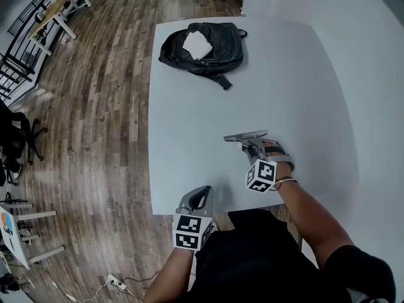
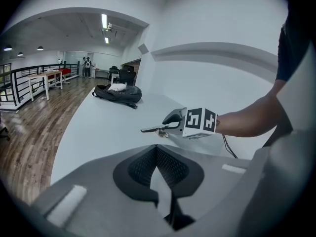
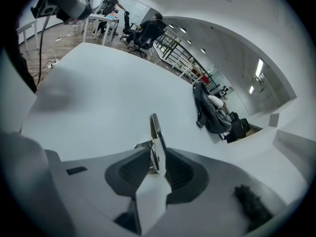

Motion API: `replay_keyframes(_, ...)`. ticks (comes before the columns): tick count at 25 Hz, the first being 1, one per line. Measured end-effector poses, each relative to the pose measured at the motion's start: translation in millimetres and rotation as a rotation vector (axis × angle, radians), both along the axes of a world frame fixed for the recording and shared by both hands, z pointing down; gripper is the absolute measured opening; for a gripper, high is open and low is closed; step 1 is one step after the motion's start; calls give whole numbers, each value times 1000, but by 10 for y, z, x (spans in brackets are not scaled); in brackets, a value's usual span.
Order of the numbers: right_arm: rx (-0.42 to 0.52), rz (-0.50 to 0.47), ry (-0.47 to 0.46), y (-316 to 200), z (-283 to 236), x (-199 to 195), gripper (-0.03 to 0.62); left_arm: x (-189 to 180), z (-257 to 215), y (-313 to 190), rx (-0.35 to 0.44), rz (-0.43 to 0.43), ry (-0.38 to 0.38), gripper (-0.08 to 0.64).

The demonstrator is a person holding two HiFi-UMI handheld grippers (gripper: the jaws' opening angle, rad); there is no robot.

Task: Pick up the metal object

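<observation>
The flat, silvery metal strip (image 1: 245,135) is clamped edge-on in my right gripper (image 1: 252,145), right of centre in the head view, over the white tabletop (image 1: 189,137). I cannot tell whether it touches the surface. In the right gripper view it stands thin between the dark ribbed pads (image 3: 128,171). My left gripper (image 1: 197,197), low in the frame at the table's near edge, has its jaws together on nothing. A black fabric backpack (image 1: 218,49) with a white folded cloth (image 1: 197,44) on it lies at the upper centre.
</observation>
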State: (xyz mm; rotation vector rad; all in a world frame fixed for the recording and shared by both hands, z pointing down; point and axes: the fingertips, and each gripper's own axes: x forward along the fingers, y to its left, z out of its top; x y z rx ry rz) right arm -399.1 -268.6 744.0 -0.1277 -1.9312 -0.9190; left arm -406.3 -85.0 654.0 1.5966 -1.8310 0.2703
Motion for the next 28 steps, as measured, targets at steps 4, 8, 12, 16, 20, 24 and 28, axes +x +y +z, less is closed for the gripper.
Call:
replay_keyframes(4,21,-4,10,-22,66,-14,98,-30,8,0,0,-7,8,8)
replay_keyframes(8,35,-5,11,-45,109,-40,80,-79,17,7,3,-21,12,8)
replay_keyframes(12,49,-10,7,-43,116,-42,57,-105,-10,15,6,-38,7,8)
replay_keyframes(16,66,-29,-10,-17,55,-43,34,-79,-71,28,30,-37,5,8)
replay_keyframes(20,67,-21,-31,3,-38,-41,18,-107,-155,34,51,-54,0,8)
replay_keyframes(24,66,-12,-55,29,-137,-35,17,-97,-201,57,60,-54,-4,8)
replay_keyframes(28,69,-4,-84,102,-263,-24,15,-56,-224,123,65,-43,-14,8)
